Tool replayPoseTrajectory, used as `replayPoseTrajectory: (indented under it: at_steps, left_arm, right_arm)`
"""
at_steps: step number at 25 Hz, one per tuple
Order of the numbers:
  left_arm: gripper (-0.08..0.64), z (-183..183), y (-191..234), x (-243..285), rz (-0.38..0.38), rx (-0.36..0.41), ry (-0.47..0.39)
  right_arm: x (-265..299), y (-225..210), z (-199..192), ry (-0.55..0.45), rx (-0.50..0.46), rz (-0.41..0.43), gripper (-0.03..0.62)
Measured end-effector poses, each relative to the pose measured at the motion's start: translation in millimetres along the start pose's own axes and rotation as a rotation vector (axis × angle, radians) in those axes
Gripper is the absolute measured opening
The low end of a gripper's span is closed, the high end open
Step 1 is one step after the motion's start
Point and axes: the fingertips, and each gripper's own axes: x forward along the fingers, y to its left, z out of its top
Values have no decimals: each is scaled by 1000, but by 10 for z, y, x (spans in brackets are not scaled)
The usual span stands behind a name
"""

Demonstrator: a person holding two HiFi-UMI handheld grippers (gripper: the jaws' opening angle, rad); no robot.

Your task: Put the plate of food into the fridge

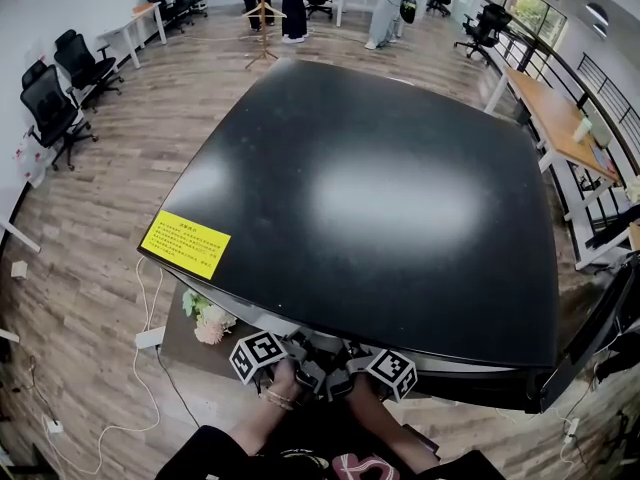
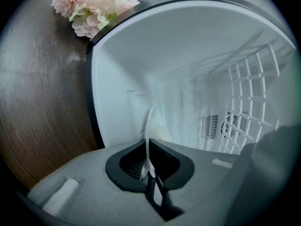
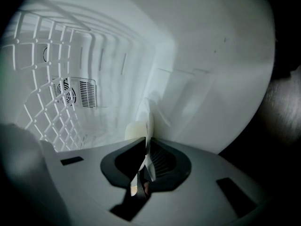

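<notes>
Both grippers reach in under the front edge of the black fridge (image 1: 380, 198): left gripper (image 2: 151, 175) and right gripper (image 3: 142, 173) are each clenched on the thin white rim of the plate (image 2: 149, 131), which is seen edge-on inside the white cavity with a pale lump of food (image 3: 135, 130) on it. Ahead of the plate stands a white wire rack (image 2: 254, 88), with the fan vent (image 2: 221, 126) on the back wall behind it. Outside, pink flowers (image 2: 87, 8) sit on the dark wood surface (image 2: 42, 102) just beside the fridge's front-left corner, and a yellow label (image 1: 186, 243) sits on the top at that corner.
</notes>
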Motion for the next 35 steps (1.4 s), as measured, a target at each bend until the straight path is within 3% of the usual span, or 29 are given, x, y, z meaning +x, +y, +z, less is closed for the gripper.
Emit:
replayPoseTrajectory:
  at_steps: [9,19,24,28,35]
  left_arm:
    - [21,47,31,6,22,0,-26]
    - [21,90,0,19,19,7,-48]
    - [160,115,-180,40,0,68,-78]
    - [235,132,-238,50,31,130,-108]
    - [256,210,-274,-13,37,186,-153]
  right_arm:
    - [-62,-25,-65,16,-2,-26,56]
    - [-131,37,-62,15,28,24,118]
    - [-140,110,-50,6,77,71,115]
    - [-139,104,-34,0,91,88,118]
    - [-135,83,-48,2,105,89,129]
